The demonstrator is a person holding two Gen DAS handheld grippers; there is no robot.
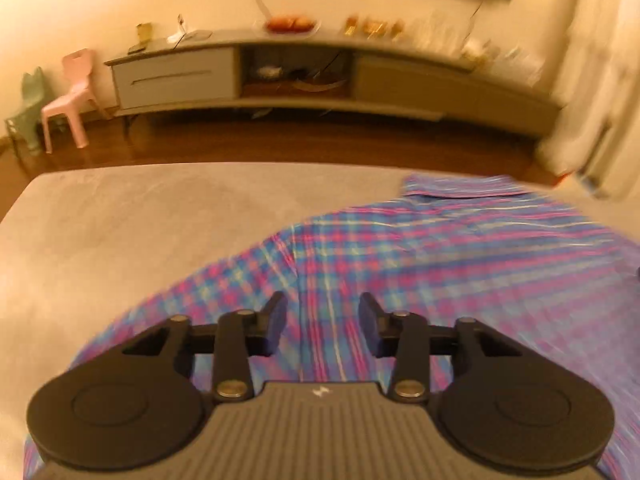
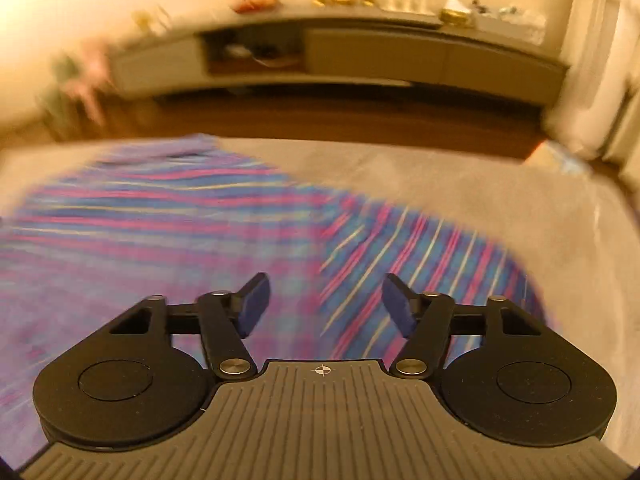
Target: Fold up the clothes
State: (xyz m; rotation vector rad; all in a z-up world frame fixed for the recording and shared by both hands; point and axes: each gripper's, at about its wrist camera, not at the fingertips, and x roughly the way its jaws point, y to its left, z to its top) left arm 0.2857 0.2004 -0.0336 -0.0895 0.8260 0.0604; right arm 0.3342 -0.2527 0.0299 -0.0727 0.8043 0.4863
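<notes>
Both grippers' fingers spread, empty, above the plaid shirt.

A plaid shirt (blue, pink and pale stripes) lies spread flat on the grey surface, collar at the far edge.

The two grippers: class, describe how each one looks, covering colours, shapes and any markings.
The left gripper has black linkage arms with silver rivets, two round black discs and a grey ribbed body bearing a small white mark. Its finger pads look black. The right gripper has the same build, but its pads are dark blue and its mark is a white crosshair. No cables, hands or sleeves show.
</notes>
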